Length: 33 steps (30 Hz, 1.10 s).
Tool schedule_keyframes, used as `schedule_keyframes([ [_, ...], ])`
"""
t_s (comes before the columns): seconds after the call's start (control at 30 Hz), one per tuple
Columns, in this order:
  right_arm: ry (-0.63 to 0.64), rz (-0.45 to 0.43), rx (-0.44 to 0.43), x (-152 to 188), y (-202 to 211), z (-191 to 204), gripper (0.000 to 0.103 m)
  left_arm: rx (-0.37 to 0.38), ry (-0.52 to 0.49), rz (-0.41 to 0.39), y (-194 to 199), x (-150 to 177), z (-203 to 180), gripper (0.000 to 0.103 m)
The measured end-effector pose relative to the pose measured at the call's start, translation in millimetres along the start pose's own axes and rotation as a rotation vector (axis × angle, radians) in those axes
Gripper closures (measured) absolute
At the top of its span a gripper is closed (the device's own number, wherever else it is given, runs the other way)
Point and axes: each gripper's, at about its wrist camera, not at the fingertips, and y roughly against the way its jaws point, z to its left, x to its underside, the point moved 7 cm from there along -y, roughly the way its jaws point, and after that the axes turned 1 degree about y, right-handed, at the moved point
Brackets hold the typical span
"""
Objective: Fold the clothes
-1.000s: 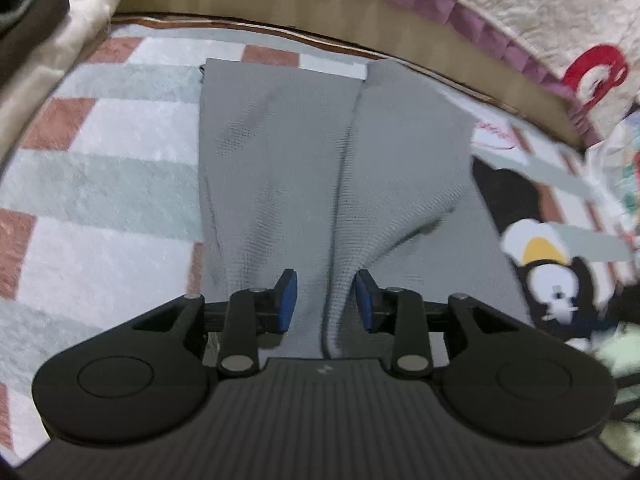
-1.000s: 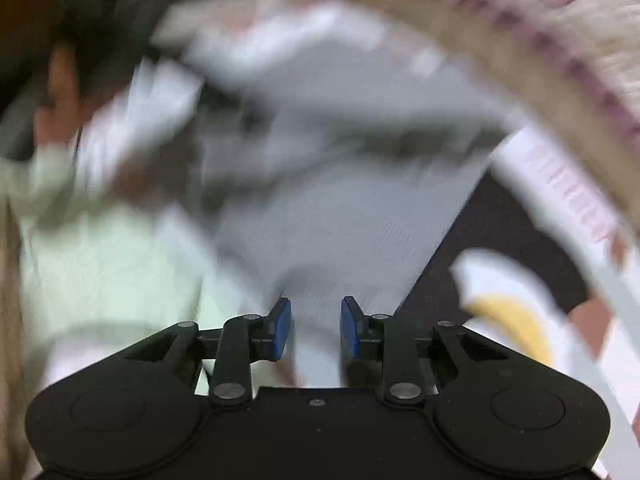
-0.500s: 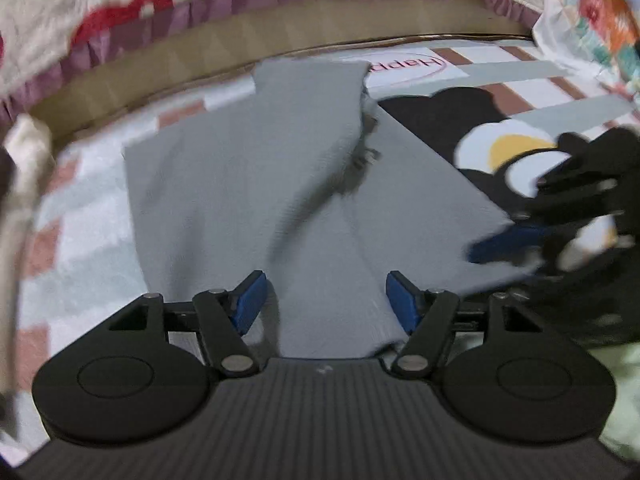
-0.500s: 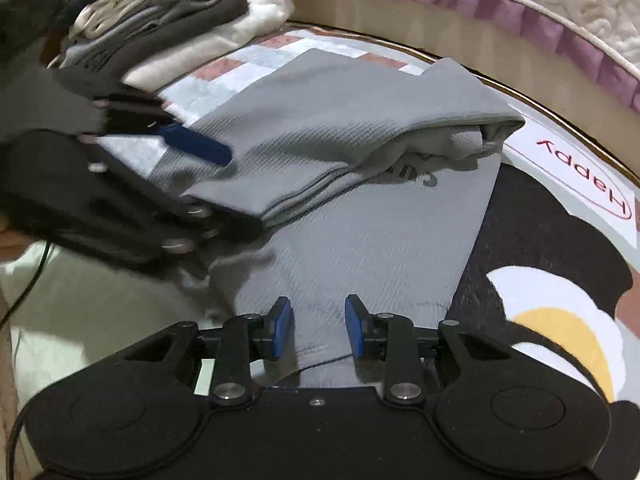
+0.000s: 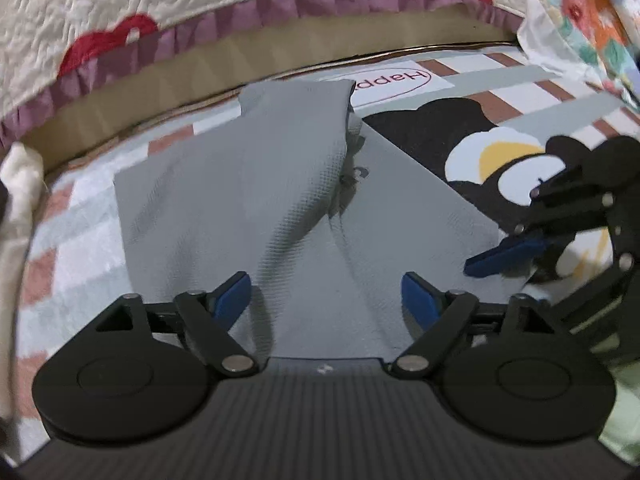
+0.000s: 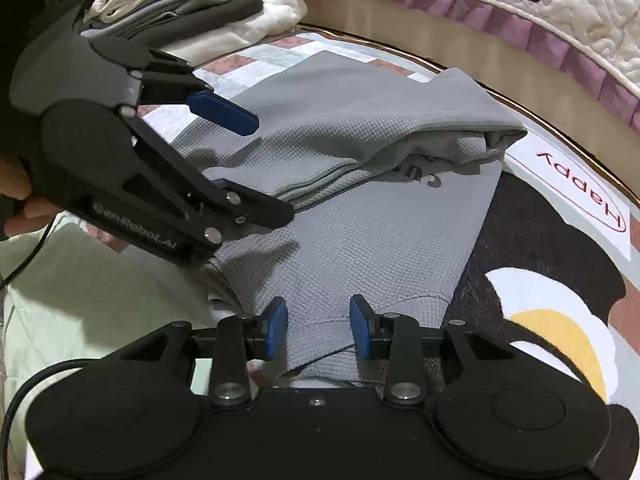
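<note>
A grey waffle-knit garment (image 5: 248, 184) (image 6: 360, 128) lies on the patterned mat, one part folded over the rest. My left gripper (image 5: 326, 298) (image 6: 270, 168) hovers over the folded layer. Its jaws are wide apart and still opening, and the pads touch no cloth. My right gripper (image 6: 319, 326) is low at the garment's near hem (image 6: 320, 344). Its jaws are opening, and the hem lies between the pads without being pinched. The right gripper (image 5: 504, 254) also shows at the garment's right edge in the left wrist view.
A stack of folded clothes (image 6: 180, 8) sits at the back left. A quilt with a purple ruffle (image 5: 200, 36) borders the far side. The mat (image 6: 552, 240) has a cartoon print and a "Happy" label. Pale green fabric (image 6: 80, 288) lies near left. A person's hand (image 6: 16, 196) holds the left gripper.
The left gripper's jaws have spread wide from around the grey fold, and its view has rolled and swung. The right gripper has come down onto the hem, its jaws slightly wider.
</note>
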Motion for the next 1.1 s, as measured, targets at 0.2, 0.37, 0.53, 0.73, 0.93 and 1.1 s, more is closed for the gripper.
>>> schedule_keyframes([
  [0.2, -0.003, -0.008, 0.002, 3.8, 1.7, 1.5, 0.061, -0.219, -0.066, 0.062, -11.0, 15.9, 12.1, 0.020],
  [0.37, 0.007, -0.021, -0.003, 9.0, 4.5, 1.5, 0.060, -0.260, 0.075, 0.114, -0.2, 25.1, 46.4, 0.029],
  [0.53, -0.009, 0.027, -0.061, -1.0, 7.3, -2.7, 0.054, -0.240, 0.139, 0.088, 7.0, 28.3, 61.5, 0.036],
  [0.73, -0.215, -0.135, -0.159, -84.2, 28.0, -71.5, 0.042, -0.210, 0.097, 0.027, 6.8, 21.6, 56.6, 0.036],
  [0.93, -0.685, -0.061, -0.275, -71.0, -20.3, -142.4, 0.040, -0.202, -0.029, -0.095, 5.5, 2.5, 41.9, 0.036],
  [1.1, -0.811, -0.052, -0.371, -54.7, -51.1, -126.2, 0.041, -0.138, -0.018, -0.075, -5.7, -1.3, 35.2, 0.036],
])
